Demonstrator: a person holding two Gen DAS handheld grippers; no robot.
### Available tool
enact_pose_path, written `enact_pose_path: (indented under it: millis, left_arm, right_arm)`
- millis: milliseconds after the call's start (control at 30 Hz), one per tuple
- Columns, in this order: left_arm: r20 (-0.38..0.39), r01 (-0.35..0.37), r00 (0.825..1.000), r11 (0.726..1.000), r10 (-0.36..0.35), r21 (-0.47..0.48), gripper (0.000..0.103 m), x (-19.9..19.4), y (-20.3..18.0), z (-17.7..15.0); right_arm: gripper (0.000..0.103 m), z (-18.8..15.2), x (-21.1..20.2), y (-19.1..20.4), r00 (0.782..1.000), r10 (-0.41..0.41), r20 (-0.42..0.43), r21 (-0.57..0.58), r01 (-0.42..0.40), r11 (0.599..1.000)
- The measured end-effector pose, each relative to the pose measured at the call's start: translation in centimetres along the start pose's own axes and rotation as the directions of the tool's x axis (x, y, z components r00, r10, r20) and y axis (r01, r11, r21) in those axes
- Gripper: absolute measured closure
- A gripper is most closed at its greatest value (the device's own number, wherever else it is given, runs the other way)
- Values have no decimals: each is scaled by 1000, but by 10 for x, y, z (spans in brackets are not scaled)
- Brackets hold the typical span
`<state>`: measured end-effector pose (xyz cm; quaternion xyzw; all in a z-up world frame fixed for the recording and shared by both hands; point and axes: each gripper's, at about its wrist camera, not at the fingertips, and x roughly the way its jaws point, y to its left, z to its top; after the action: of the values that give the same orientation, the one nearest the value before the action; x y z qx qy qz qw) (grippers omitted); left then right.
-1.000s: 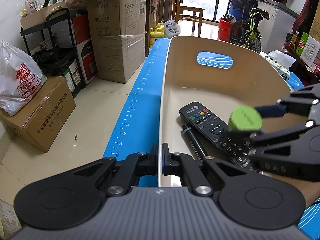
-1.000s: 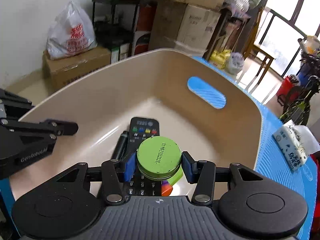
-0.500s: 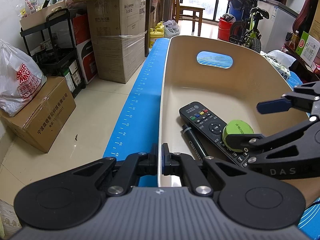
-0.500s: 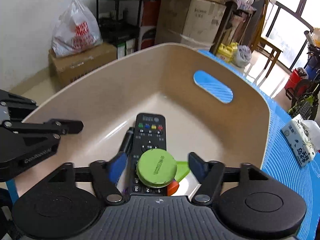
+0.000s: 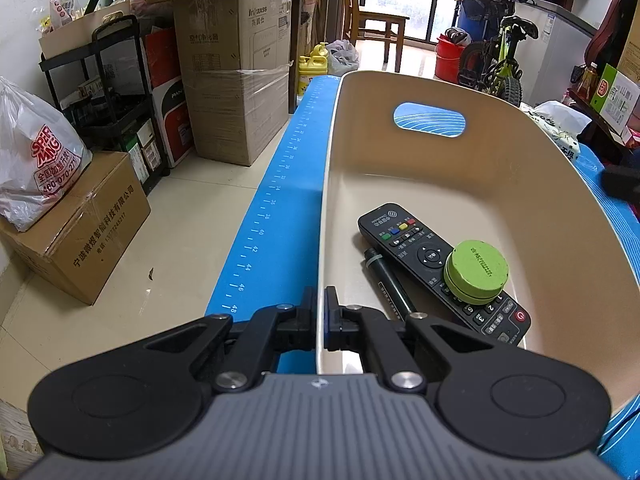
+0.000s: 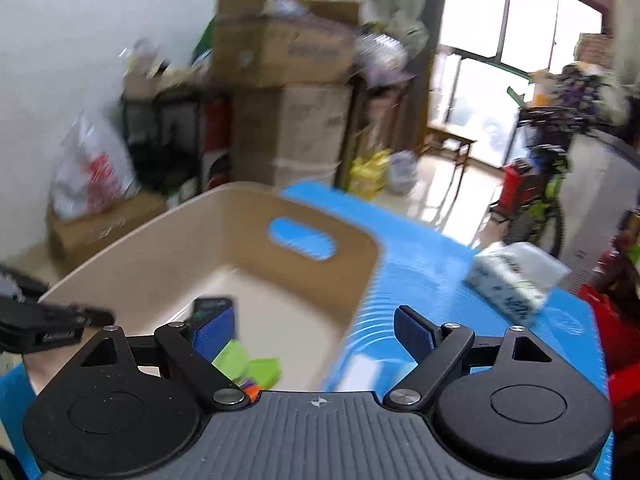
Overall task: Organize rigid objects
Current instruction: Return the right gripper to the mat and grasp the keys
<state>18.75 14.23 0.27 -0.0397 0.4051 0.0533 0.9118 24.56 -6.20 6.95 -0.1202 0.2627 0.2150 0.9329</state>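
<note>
Two claws work this bin, and only one is free for the next pick. The left claw (image 5: 320,312) is clenched on the near rim of the beige bin (image 5: 560,208), one finger outside the wall and one inside, steadying it on the blue-matted table (image 5: 276,208). The right claw (image 6: 316,332) has nothing between its pads; its jaws are opening wide, and its view is smeared with motion. It straddles the bin's right wall, with the left pad (image 6: 214,330) over the bin's inside and the other over the mat.

Inside the bin, ahead and to the right of the left claw, the green round tin (image 5: 476,270) rests on the near end of the black remote (image 5: 440,268), whose long axis runs diagonally away toward the bin's far left. A dark marker (image 5: 386,280) lies alongside the remote on the side nearer the left claw.

Outside the bin, a white printed tissue pack (image 6: 516,276) lies on the mat ahead and to the right of the right claw, well apart from the bin. If it counts as the next item, I judge the right claw the nearer and the only free one, needing to swing rightward to face it.
</note>
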Motion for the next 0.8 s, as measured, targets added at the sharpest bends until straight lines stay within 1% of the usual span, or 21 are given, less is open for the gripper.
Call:
enact_pose_path:
  millis: [100, 233, 367, 433, 567, 800]
  left_arm:
    - [0, 1, 1000, 1000, -1, -1, 99, 0, 0, 0]
    - [0, 1, 1000, 1000, -1, -1, 99, 0, 0, 0]
    - [0, 0, 1000, 1000, 0, 0, 99, 0, 0, 0]
    - [0, 0, 1000, 1000, 0, 0, 99, 0, 0, 0]
    - [-1, -1, 1000, 1000, 1, 1, 99, 1, 0, 0]
    - [-1, -3, 1000, 1000, 4, 2, 99, 0, 3, 1]
  right_arm:
    - [12, -2, -11, -26, 998, -60, 23, 42, 59, 997]
    - [12, -14, -11, -58, 993, -122, -6, 96, 122, 988]
    - [12, -35, 2, -82, 991, -122, -55, 148, 129, 981]
    - [12, -47, 8, -86, 989, -133, -70, 145, 142, 979]
    - [12, -64, 25, -95, 983, -169, -73, 132, 177, 975]
    - [12, -87, 54, -116, 975, -193, -113, 137, 208, 969]
